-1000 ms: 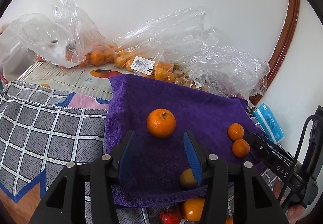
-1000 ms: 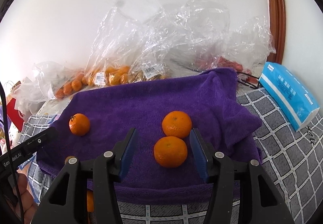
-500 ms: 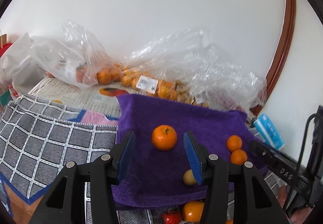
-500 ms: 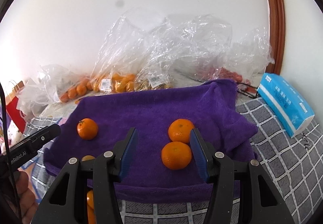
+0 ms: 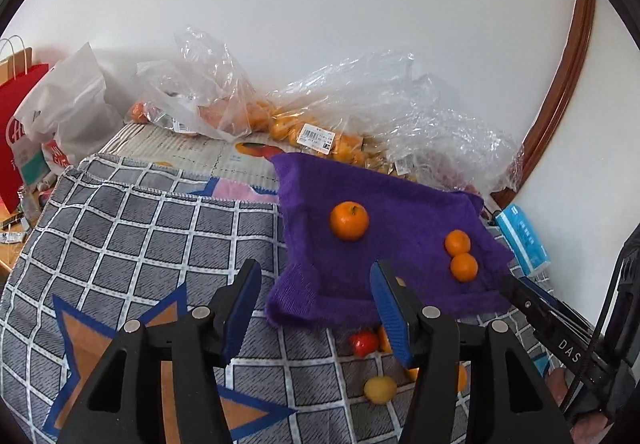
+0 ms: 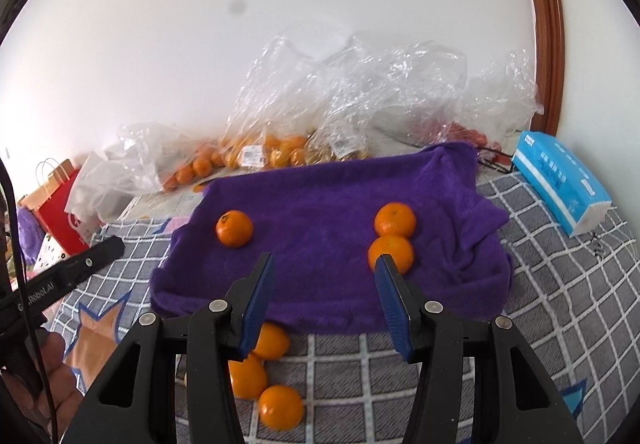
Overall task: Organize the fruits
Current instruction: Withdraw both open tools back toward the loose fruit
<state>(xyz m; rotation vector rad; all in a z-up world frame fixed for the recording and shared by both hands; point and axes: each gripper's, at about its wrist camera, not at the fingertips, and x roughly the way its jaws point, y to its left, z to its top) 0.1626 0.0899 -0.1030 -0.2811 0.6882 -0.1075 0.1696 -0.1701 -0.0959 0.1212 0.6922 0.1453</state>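
Three oranges lie on a purple towel (image 5: 400,204): one alone (image 5: 349,221) on its left, and a touching pair, far (image 5: 457,243) and near (image 5: 464,267), on its right. My left gripper (image 5: 316,284) hangs above the towel's near left corner; its jaws are opening with nothing between them. In the right wrist view the single orange (image 6: 234,228) and the pair (image 6: 395,219) rest on the same towel (image 6: 320,204). My right gripper (image 6: 324,272) is open and empty above the towel's front edge. Loose oranges (image 6: 272,342) lie on the checked cloth in front.
A red fruit (image 5: 364,342) and a yellow fruit (image 5: 380,389) lie on the grey checked cloth (image 5: 140,236). Clear plastic bags of oranges (image 5: 312,132) line the wall. A blue tissue pack (image 6: 560,184) sits at the right, and paper bags (image 5: 24,124) at far left.
Both grippers have drawn back and upward from the towel, so the oranges look smaller and farther. Loose fruit in front of the towel has come into view. The left jaws stand wider.
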